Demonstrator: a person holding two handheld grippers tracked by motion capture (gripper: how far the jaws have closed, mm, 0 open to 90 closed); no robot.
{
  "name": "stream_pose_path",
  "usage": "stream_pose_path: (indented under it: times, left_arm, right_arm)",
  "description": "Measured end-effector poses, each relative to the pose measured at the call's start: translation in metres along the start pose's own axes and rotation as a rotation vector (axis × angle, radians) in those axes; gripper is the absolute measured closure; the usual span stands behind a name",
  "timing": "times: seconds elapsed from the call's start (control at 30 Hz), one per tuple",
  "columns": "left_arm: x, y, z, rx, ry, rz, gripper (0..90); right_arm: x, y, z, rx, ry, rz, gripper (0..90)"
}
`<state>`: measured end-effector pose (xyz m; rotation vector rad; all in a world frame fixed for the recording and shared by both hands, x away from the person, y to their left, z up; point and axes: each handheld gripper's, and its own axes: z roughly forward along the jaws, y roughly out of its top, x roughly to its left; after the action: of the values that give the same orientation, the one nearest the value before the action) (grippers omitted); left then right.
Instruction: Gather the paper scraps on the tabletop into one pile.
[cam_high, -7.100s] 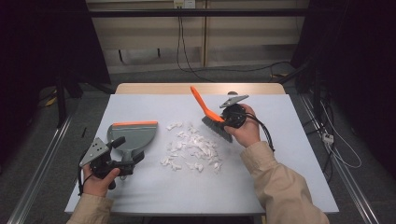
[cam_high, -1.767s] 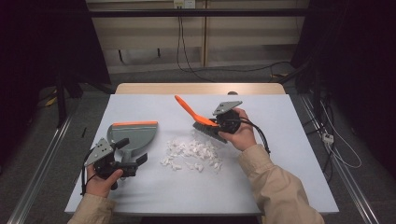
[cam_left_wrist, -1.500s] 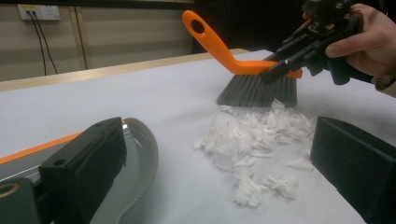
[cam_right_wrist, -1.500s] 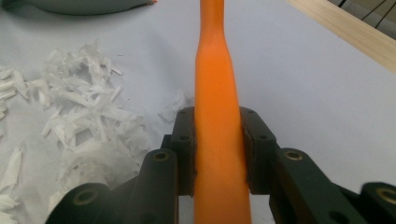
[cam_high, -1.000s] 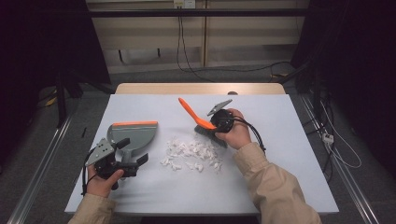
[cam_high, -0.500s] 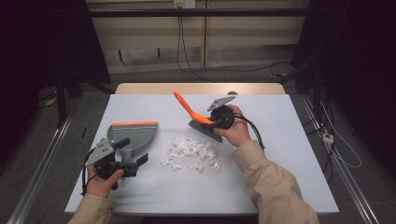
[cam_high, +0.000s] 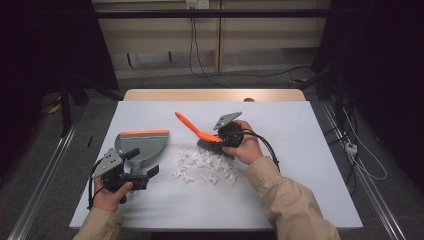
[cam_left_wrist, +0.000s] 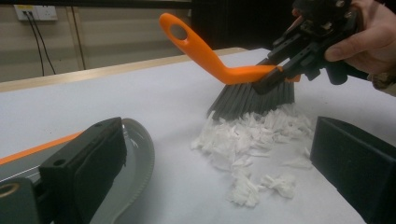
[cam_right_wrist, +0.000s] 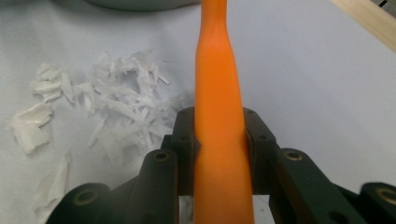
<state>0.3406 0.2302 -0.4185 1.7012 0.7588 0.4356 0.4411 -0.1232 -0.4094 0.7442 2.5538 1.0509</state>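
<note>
brush (cam_high: 200, 133): smooth orange plastic handle with a hole, dark bristles on the far edge of the scraps | right gripper (cam_high: 226, 136): clamped on the handle | paper scraps (cam_high: 205, 165): white, torn, heaped mid-table | dustpan (cam_high: 142, 144): grey, orange lip, left of the heap | left gripper (cam_high: 131, 175): jaws apart, astride the dustpan's handle

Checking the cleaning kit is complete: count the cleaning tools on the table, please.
2: an orange-handled brush held in the right gripper at the far edge of the paper scraps, and a grey dustpan at the left, by the left gripper.
</note>
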Motion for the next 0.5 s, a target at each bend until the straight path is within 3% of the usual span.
stream_pose_path:
  times: [0.1, 0.4, 0.5]
  left_arm:
    - [-0.001, 0.000, 0.000, -0.006, 0.002, -0.007, 3.3]
    - [-0.001, 0.000, 0.000, -0.006, -0.001, -0.007, 3.4]
    - [-0.001, 0.000, 0.000, -0.005, -0.003, -0.007, 3.4]
  right_arm:
    - [0.001, 0.002, -0.008, -0.035, 0.007, 0.020, 71.0]
    - [-0.001, 0.012, -0.031, -0.097, -0.057, 0.064, 71.0]
    - [-0.002, 0.014, -0.035, -0.127, -0.066, 0.108, 71.0]
